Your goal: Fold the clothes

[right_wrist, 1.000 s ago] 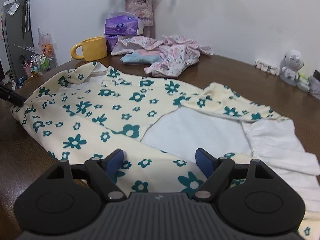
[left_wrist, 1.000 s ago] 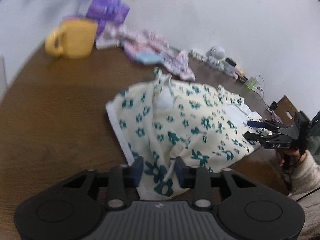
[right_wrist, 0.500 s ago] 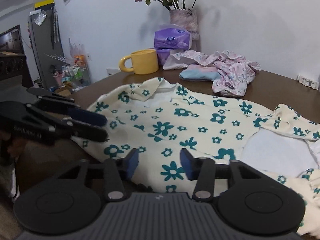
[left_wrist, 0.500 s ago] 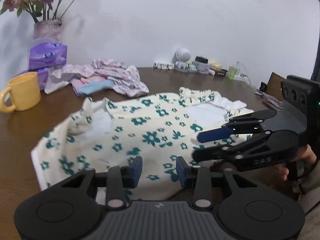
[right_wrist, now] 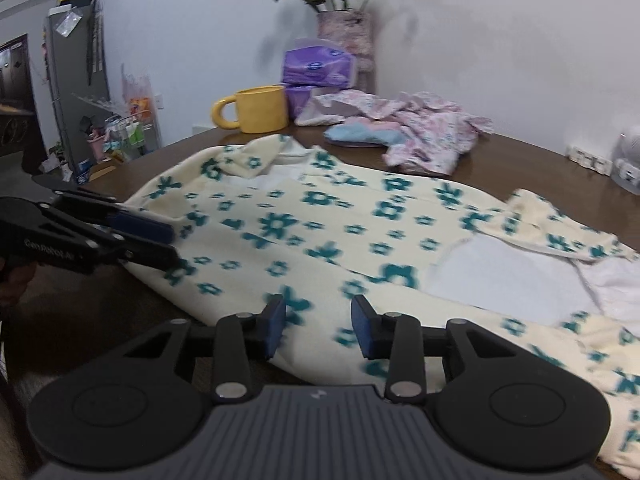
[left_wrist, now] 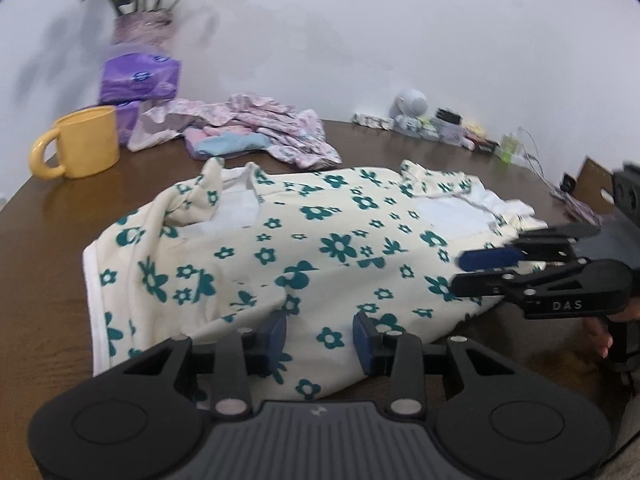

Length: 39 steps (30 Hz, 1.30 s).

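1. Lying spread across the brown table (left_wrist: 52, 208) is a cream garment (left_wrist: 320, 240) printed with green flowers, its white inside showing near the collar and at the far sleeve end.
2. The left gripper (left_wrist: 319, 338) hangs over the near edge of the garment, its blue-padded fingers (left_wrist: 276, 336) parted with cloth visible in the gap; nothing is pinched between them.
3. The right gripper (right_wrist: 319, 330) sits over the near edge as well, further along the same garment, with its fingers also spread and holding nothing.
4. In the left wrist view the right gripper (left_wrist: 470, 270) reaches in from the right side, low over the cloth, and part of a hand (left_wrist: 600, 336) shows beneath it.
5. In the right wrist view the left gripper (right_wrist: 170, 244) comes in from the left, its tips at the garment's edge.
6. Behind the garment stand a yellow mug (left_wrist: 80, 144), a purple tissue pack (left_wrist: 140, 80) and a vase of flowers (right_wrist: 344, 32).
7. A pile of pink and blue clothes (right_wrist: 404, 132) lies beside the mug, apart from the flowered garment.
8. Small items, among them a white round gadget (left_wrist: 410, 106), line the table's far edge by the wall.
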Motion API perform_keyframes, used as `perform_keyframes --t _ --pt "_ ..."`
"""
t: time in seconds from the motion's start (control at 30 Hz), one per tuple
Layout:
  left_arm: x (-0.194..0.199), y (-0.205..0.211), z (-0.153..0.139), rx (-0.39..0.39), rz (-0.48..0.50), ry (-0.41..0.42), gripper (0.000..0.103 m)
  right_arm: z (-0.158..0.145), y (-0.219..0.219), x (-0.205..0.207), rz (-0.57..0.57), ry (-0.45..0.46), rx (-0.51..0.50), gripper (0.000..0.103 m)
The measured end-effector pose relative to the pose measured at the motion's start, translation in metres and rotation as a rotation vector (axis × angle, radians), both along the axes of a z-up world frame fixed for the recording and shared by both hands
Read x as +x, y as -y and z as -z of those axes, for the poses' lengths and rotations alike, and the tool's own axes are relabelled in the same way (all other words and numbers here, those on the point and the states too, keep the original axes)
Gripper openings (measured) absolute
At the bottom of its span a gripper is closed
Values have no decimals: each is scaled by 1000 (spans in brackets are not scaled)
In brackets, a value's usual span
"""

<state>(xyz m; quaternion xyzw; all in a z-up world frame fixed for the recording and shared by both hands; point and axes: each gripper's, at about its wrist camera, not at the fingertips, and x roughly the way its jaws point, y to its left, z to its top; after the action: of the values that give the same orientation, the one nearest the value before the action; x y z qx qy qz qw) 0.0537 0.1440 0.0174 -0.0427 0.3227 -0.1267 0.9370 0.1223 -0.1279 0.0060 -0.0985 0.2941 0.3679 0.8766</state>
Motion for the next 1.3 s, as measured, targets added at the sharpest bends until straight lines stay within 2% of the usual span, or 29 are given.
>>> perform_keyframes --t 0.23,0.37,0.53,0.67,0.87,1.3 --pt "-1 -9 -1 -62 -92 -6 31 0 42 9 78 25 -24 36" --pt "-1 -5 -1 -47 -115 -9 31 -2 60 12 89 41 -24 30" --pt "0 1 -2 -12 -130 -15 31 -4 75 11 72 51 -9 30" --pt "1 -1 -2 -33 -142 -24 31 -4 84 11 91 70 -38 30" --pt "4 -1 -4 -47 -166 -45 31 -2 110 17 127 48 -8 30" --pt "6 -1 -5 -64 -203 -60 31 1 138 26 126 31 -32 30"
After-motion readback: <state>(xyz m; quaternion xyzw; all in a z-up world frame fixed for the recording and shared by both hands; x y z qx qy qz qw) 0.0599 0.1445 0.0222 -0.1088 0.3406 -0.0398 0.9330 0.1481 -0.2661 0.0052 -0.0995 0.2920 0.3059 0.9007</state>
